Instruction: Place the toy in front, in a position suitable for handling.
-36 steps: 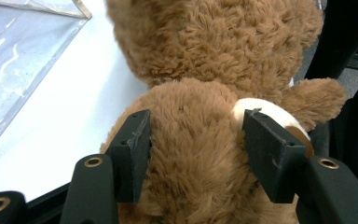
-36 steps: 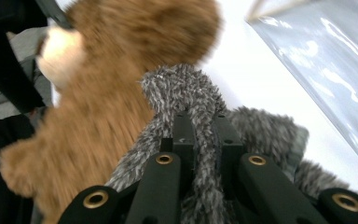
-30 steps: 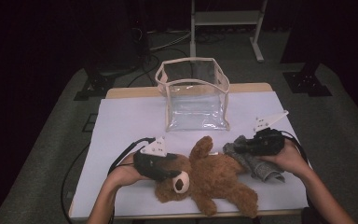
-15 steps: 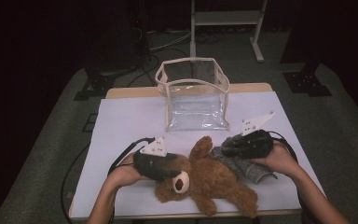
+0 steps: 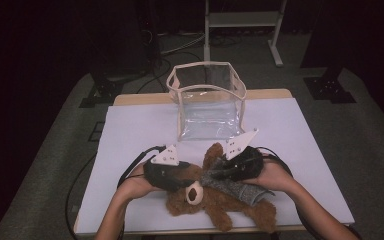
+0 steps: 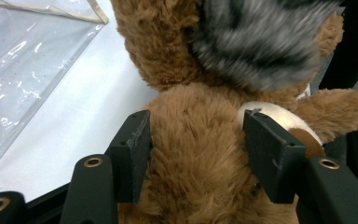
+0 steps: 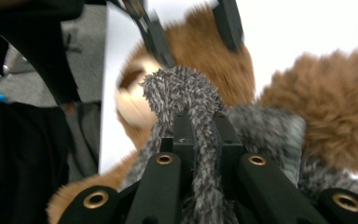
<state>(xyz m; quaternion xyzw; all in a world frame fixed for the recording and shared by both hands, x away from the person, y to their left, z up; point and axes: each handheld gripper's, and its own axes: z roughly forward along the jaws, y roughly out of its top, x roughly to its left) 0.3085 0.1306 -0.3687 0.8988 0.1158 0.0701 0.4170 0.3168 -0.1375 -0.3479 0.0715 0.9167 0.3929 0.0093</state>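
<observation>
Pinching the grey sock [image 7: 200, 121], the right gripper [image 7: 203, 126] seems over the teddy bear [image 6: 200, 154]; left gripper [image 6: 196, 154] clamps its head.

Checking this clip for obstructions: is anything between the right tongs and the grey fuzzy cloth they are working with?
No. The right tongs are already shut on the grey fuzzy cloth, with a fold pinched between the jaws. The cloth lies draped over the teddy bear, whose head the left tongs straddle.

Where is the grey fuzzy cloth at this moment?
In the high view the grey fuzzy cloth lies across the teddy bear at the table's near edge, pinched by the right gripper.
</observation>
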